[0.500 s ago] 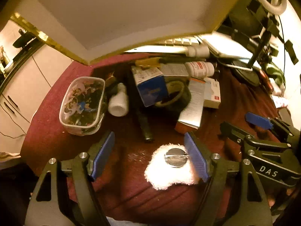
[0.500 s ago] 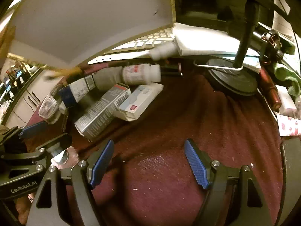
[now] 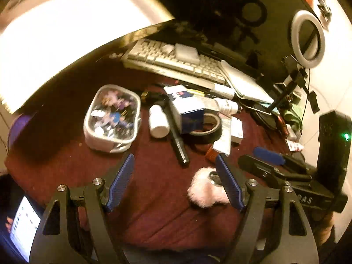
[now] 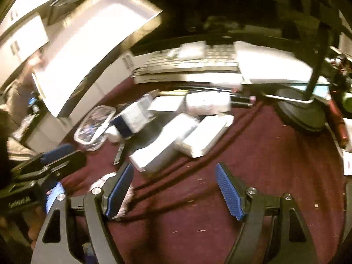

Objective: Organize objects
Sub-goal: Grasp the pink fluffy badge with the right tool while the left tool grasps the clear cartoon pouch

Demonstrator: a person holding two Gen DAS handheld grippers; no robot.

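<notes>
Both grippers hang over the maroon tablecloth [image 3: 154,209], tilted downward. The left gripper [image 3: 175,183] gapes wide with nothing between its jaws; the fluffy pink pad [image 3: 203,192] lies just beside its right finger. The right gripper [image 4: 175,189] is spread wide too, over bare cloth. Ahead sit the clear container [image 3: 112,118], a white bottle [image 3: 158,122], a blue box [image 3: 187,112], a tape roll [image 3: 208,132] and a black pen [image 3: 179,144], clustered before the keyboard [image 3: 176,60].
</notes>
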